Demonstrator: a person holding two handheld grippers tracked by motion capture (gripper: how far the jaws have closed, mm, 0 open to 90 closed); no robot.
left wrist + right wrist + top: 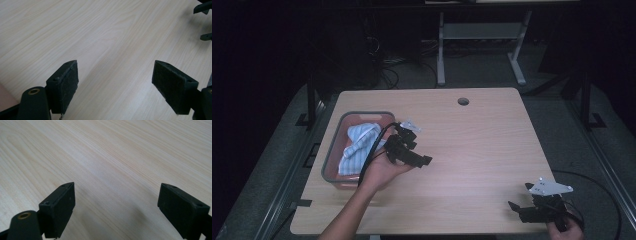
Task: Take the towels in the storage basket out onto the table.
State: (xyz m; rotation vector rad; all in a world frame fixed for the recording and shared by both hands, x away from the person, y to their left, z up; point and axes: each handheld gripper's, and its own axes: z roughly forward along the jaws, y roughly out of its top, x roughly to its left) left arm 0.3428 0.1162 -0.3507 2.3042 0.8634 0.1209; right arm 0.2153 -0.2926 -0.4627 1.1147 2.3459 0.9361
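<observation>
A pale blue and white striped cloth (357, 145) lies bunched in a shallow grey-rimmed bin (362, 114) at the table's left. Just right of the bin, a hand holds my left gripper (418, 149) low over the wood, pointing right. It is open, and in the left gripper view (116, 63) only bare tabletop lies between its pads. My right gripper (519, 196) sits at the near right corner, held by a hand and pointing left. It is open too, with nothing but wood grain between its jaws in the right gripper view (117, 186).
The light wooden table (472, 150) has a round cable hole (463, 101) near its far edge. The right gripper's jaw tips (205, 37) show at the left gripper view's top right. Beyond the table stand a desk frame (482, 40) and cables on dark floor.
</observation>
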